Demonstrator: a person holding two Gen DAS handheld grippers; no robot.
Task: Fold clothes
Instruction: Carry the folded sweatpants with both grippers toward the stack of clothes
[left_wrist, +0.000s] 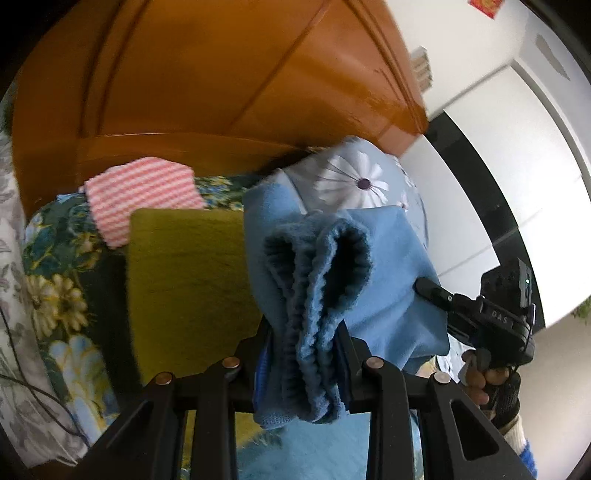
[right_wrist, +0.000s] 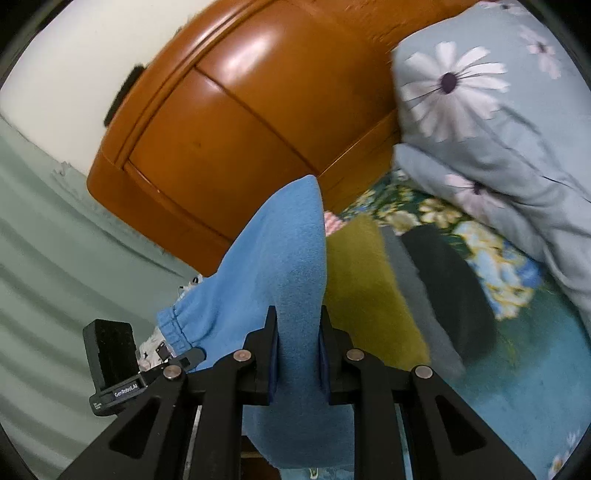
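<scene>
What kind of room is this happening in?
Most likely a bedroom. A glossy wooden headboard stands behind a daisy-print pillow on a floral bedspread, with folded clothes stacked on it.

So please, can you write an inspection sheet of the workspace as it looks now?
Surface: bed with dark floral cover.
Job's things: blue fleece garment, held up by both tongs; its elastic band bunched in the left one.
Clutter: olive-green cloth, pink striped cloth, daisy-print pillow.
Grippers: left tongs shut on the garment; right tongs shut on the garment.
Cables: thin dark cord at the bed's edge.
Surroundings: orange wooden headboard, white wall.
</scene>
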